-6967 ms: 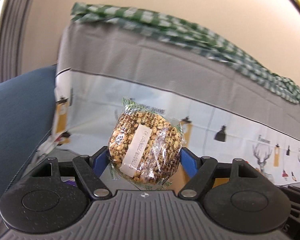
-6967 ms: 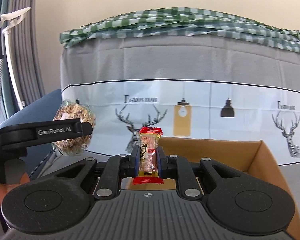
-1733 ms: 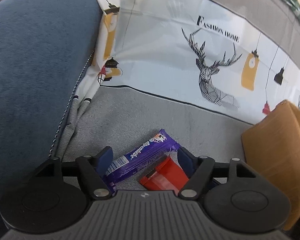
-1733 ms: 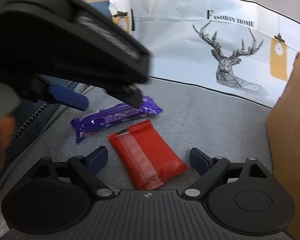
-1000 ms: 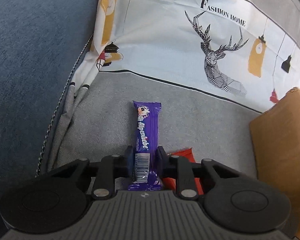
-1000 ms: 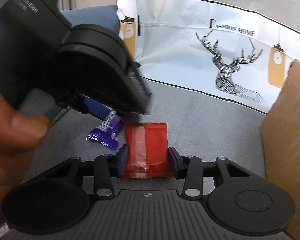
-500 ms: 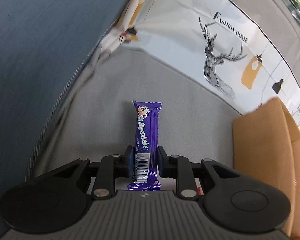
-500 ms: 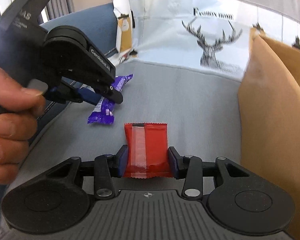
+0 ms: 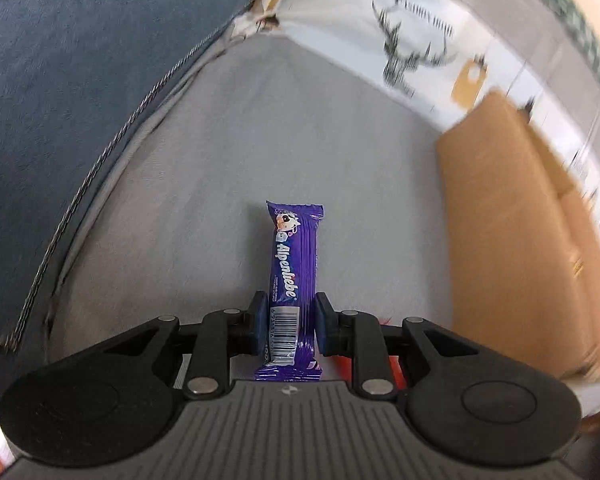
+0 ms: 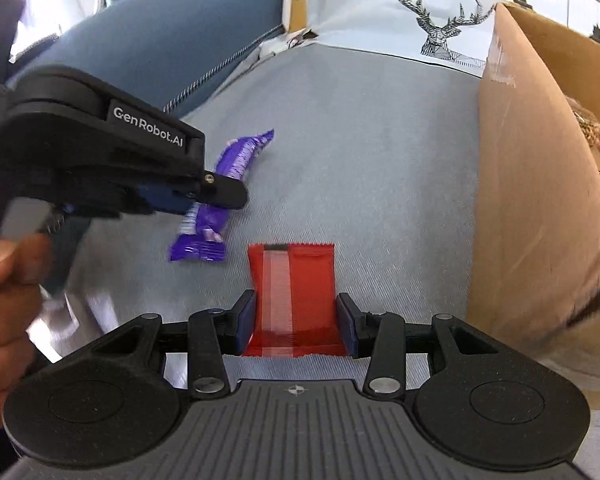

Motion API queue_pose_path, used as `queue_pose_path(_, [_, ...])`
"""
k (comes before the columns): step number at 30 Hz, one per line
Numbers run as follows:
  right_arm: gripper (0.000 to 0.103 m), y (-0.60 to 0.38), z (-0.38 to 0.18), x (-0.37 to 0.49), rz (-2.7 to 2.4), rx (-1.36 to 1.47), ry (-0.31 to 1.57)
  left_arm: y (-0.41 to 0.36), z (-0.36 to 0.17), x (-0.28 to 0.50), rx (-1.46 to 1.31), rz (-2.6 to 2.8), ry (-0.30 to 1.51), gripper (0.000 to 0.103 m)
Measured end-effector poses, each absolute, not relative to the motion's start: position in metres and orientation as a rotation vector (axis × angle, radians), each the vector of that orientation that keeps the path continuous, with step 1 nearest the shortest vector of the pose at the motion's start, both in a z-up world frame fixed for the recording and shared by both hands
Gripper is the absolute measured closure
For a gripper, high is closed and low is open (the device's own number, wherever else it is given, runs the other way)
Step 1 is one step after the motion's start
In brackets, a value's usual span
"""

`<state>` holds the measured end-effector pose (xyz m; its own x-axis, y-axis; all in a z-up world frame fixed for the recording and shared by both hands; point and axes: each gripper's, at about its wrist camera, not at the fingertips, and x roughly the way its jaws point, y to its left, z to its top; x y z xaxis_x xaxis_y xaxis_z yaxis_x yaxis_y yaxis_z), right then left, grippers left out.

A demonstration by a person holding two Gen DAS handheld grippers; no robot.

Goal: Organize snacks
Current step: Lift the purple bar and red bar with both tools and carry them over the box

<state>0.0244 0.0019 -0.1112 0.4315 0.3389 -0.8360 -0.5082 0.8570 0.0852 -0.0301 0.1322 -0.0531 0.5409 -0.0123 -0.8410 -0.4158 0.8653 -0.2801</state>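
The purple candy bar point(image 9: 294, 280) sits clamped lengthwise in the left tool point(image 9: 288, 322), lifted off the grey cover point(image 9: 300, 140) left of the cardboard box point(image 9: 508, 240). The red packet point(image 10: 294, 300) is pinched flat in the right tool point(image 10: 296, 326), nearer the box, probably so both drop in together.

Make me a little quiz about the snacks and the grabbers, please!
1. True or false: the left gripper holds a purple candy bar.
2. What colour is the packet in the right gripper?
A) green B) red C) yellow
3. Fill in: the cardboard box stands to the ____ of the red packet in the right wrist view.

Key: 1 true; 2 B; 3 right.
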Motion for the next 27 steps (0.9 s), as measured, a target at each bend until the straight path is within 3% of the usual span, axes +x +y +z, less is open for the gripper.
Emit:
queue_pose_path(9, [0.048, 0.001, -0.115, 0.023, 0.574, -0.226, 0.968, 0.125, -0.064, -0.047, -0.467, 0.287, 0.941, 0.076])
queue_pose_path(15, [0.048, 0.005, -0.117, 0.02, 0.578, -0.256, 0.944, 0.124, -0.065, -0.047, -0.443, 0.281, 0.933, 0.076])
queue_pose_path(21, [0.058, 0.006, -0.116, 0.018, 0.577, -0.276, 0.918, 0.117, -0.066, -0.046, -0.407, 0.265, 0.926, 0.077])
queue_pose_path(27, [0.06, -0.003, -0.106, 0.015, 0.551, -0.242, 0.882, 0.115, -0.06, -0.052, -0.406, 0.273, 0.876, 0.077])
